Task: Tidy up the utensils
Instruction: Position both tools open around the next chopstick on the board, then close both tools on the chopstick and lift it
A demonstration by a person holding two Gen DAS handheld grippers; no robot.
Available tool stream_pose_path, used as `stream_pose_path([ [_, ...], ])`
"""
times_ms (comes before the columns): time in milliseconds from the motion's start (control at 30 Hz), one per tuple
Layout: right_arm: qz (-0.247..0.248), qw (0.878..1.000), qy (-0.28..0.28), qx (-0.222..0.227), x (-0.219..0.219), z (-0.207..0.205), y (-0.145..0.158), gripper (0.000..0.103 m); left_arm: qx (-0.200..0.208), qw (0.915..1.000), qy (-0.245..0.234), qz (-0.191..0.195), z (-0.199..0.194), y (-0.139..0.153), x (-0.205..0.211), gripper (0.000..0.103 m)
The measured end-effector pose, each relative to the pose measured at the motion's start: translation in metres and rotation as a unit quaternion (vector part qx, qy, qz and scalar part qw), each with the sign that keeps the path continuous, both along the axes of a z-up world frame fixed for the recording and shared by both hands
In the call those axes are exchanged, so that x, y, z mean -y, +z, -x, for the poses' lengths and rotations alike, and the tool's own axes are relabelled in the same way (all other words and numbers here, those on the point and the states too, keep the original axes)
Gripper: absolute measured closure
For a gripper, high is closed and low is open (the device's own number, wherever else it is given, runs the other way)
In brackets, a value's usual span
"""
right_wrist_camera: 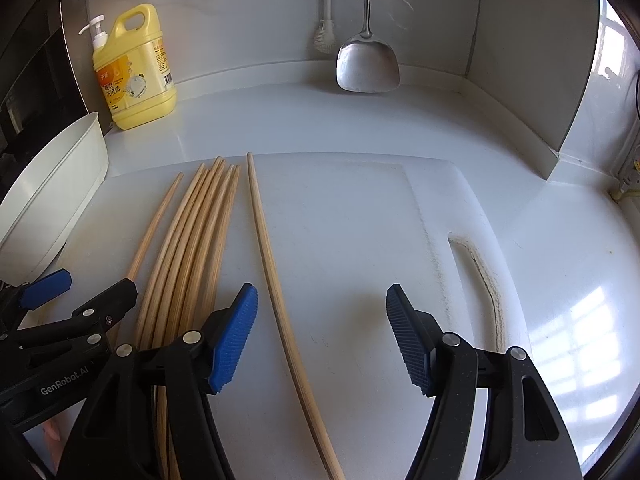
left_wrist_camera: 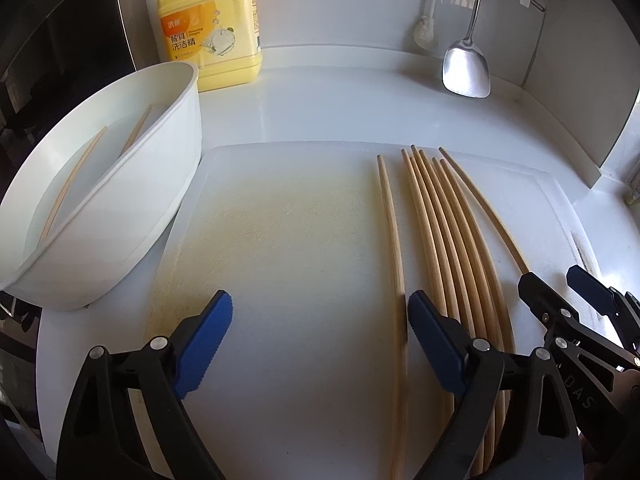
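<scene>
**Wooden chopsticks on board, two already binned**

Wooden chopsticks (left_wrist_camera: 444, 224) lie on the white cutting board (left_wrist_camera: 280, 220); two more rest in the white bin (left_wrist_camera: 120, 200).

Left tool (left_wrist_camera: 320, 328): jaws apart, holding nothing. The lone chopstick (left_wrist_camera: 390, 220) runs just inside its right-hand pad; the bundle lies beyond that pad.

Right tool (right_wrist_camera: 322, 336): jaws apart, empty, straddling the outlying chopstick (right_wrist_camera: 272, 256), which lies nearer its left-hand pad.

Recommendation: centre one stick between the pads, lower until they flank it against the board, close squarely near mid-length, and avoid dragging neighbours. The two tools stand close; clearance warrants care.
</scene>
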State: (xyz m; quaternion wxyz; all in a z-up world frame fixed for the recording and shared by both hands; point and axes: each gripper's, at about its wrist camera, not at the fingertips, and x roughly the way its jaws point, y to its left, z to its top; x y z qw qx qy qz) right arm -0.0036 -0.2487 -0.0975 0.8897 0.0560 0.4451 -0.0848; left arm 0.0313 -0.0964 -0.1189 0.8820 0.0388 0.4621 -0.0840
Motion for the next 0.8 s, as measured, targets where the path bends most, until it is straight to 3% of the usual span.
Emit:
stream_pose_path([
  [233,0.002,1.000,0.007,0.005,-0.004,0.000,0.000,0.043,0.005,0.9998,-0.019,0.001,0.003,0.005,0.010,0.050],
  [300,0.005,1.000,0.013,0.007,-0.006,0.000,0.000,0.048,0.006,0.9997,-0.023,0.002,0.003,0.006,0.012,0.059],
  [367,0.007,1.000,0.020,0.010,-0.009,0.001,0.001,0.053,0.009,0.9995,-0.030,0.001,0.004,0.006,0.014,0.076],
  [467,0.008,0.999,0.031,0.015,-0.014,0.003,0.001,0.065,0.012,0.9991,-0.041,-0.001,0.009,0.006,0.020,0.094],
  [600,0.014,0.998,0.049,0.021,-0.021,0.002,0.001,0.095,0.014,0.9989,-0.045,-0.001,0.011,0.006,0.022,0.095],
  [700,0.031,0.997,0.061,0.021,-0.026,0.000,0.002,0.097,0.008,0.9985,-0.054,0.004,0.008,0.007,0.021,0.096],
  [800,0.003,0.998,0.052,0.026,-0.020,0.002,0.003,0.097,0.001,0.9984,-0.053,0.019,0.007,0.007,0.017,0.096],
])
